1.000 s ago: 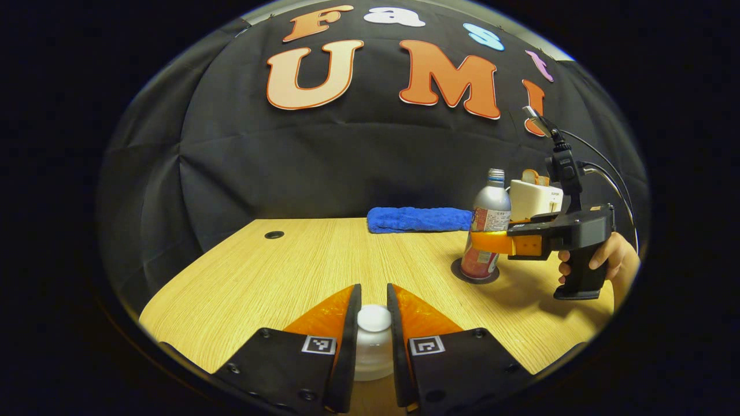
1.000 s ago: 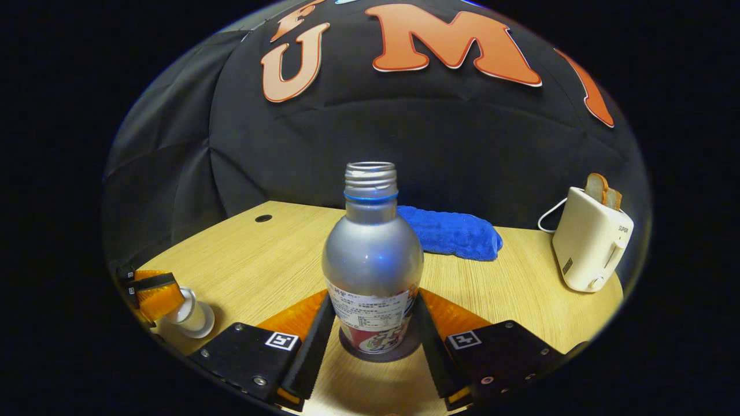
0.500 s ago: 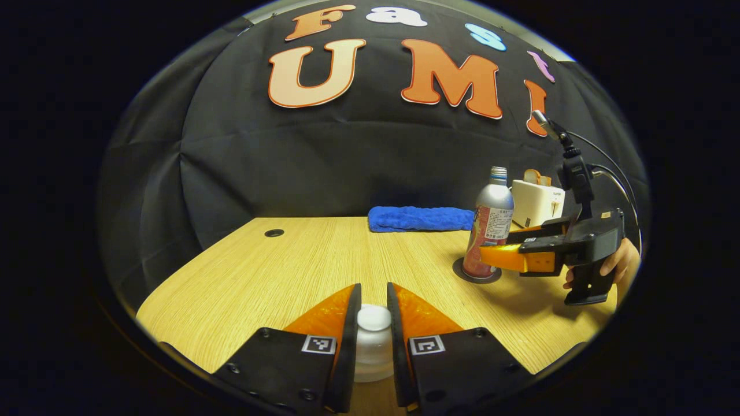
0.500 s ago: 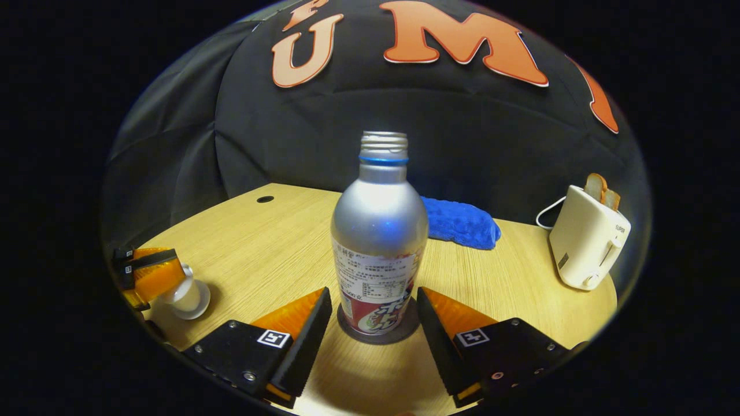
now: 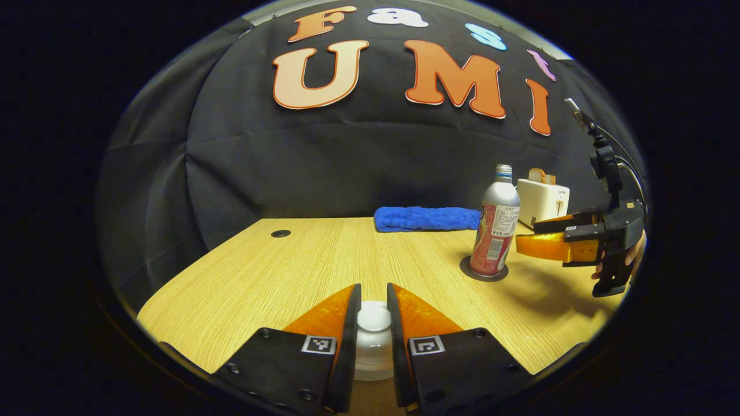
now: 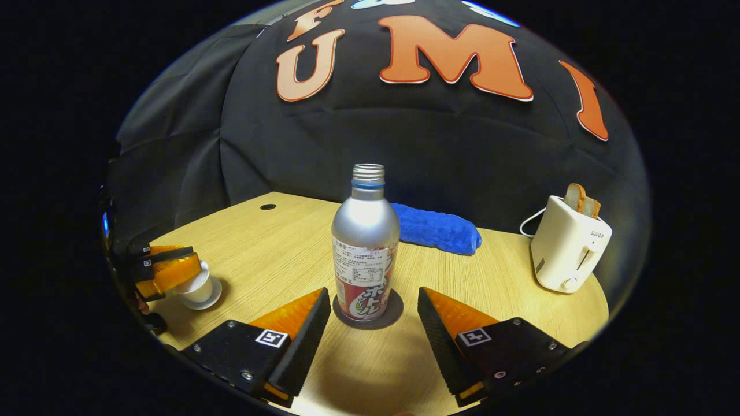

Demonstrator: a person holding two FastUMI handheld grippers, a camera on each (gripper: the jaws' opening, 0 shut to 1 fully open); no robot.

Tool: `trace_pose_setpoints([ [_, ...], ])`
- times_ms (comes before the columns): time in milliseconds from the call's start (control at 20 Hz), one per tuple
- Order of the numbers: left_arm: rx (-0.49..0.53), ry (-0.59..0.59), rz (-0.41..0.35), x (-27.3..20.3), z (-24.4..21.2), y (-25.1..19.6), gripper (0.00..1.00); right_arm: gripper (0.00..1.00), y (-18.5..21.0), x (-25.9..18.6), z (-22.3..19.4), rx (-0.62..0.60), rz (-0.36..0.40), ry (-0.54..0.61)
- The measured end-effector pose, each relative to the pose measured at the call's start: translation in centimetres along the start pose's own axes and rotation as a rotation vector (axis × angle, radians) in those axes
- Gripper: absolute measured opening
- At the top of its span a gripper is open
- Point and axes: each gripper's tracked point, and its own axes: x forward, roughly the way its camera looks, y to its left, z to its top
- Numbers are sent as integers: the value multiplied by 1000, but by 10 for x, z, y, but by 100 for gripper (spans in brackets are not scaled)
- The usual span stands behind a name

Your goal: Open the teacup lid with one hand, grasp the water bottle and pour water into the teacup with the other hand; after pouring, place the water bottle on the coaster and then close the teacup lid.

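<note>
A: At left, the left hand-held gripper (image 5: 373,320) is clamped on the lid (image 5: 373,316) over the teacup (image 6: 196,287). What is the risk?
B: An off-centre release could leave the lid tilted.
A: And at right?
B: The bottle (image 6: 365,250) stands on the coaster (image 6: 395,311); the right hand-held gripper (image 6: 373,316), fingers apart, is clear of it. A stray swing would topple it.

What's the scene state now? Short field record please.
bottle: upright, uncapped, standing on the coaster
right gripper: jaws open, clear of the bottle on both sides
left gripper: jaws shut on the lid
cup: on its saucer, near the table's left edge
other items: blue towel, toaster with bread in it
</note>
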Motion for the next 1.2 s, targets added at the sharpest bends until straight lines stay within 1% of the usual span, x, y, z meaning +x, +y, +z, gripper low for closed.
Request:
trace_pose_setpoints([
  [100, 15, -7, -1, -1, 1, 0, 32, 93, -1, -10, 1, 2, -4, -8],
  [150, 17, -7, -2, -1, 1, 0, 35, 93, -3, -14, 1, 2, -8, -12],
  [200, 16, -9, -4, -1, 1, 0, 32, 95, -6, -18, 2, 7, -17, -18],
  [250, 14, -15, 1, -1, 3, 0, 39, 98, -8, -22, 3, 13, -23, -28],
  [300, 14, -29, 13, -4, 7, 3, 53, 98, -9, -28, 6, 18, -27, -40],
  [350, 16, -52, 21, -6, 14, 5, 57, 98, -11, -34, 10, 24, -32, -56],
  [400, 17, -85, 29, -11, 26, 5, 58, 98, -12, -42, 16, 27, -38, -76],
  [500, 25, -137, 36, -19, 45, 4, 67, 98, -14, -56, 28, 39, -51, -131],
  [600, 23, -189, 39, -31, 66, 6, 84, 97, -13, -72, 38, 48, -65, -174],
  [650, 16, -211, 40, -36, 75, 7, 87, 98, -16, -81, 43, 44, -81, -195],
  [700, 8, -237, 40, -44, 87, 9, 92, 97, -19, -90, 49, 37, -101, -217],
  [750, -8, -261, 41, -52, 100, 10, 93, 97, -21, -98, 54, 33, -119, -239],
  [800, -28, -280, 30, -58, 110, 10, 100, 97, -23, -106, 59, 32, -135, -259],
  [900, -51, -310, 35, -70, 126, 18, 100, 97, -21, -123, 69, 39, -140, -298],
  [1000, -51, -325, 53, -81, 139, 25, 100, 97, -19, -135, 74, 40, -136, -326],
  [1100, -43, -331, 73, -81, 148, 29, 93, 97, -18, -141, 73, 40, -140, -329],
  [1200, -39, -337, 79, -87, 154, 26, 100, 97, -18, -145, 71, 42, -146, -328],
])
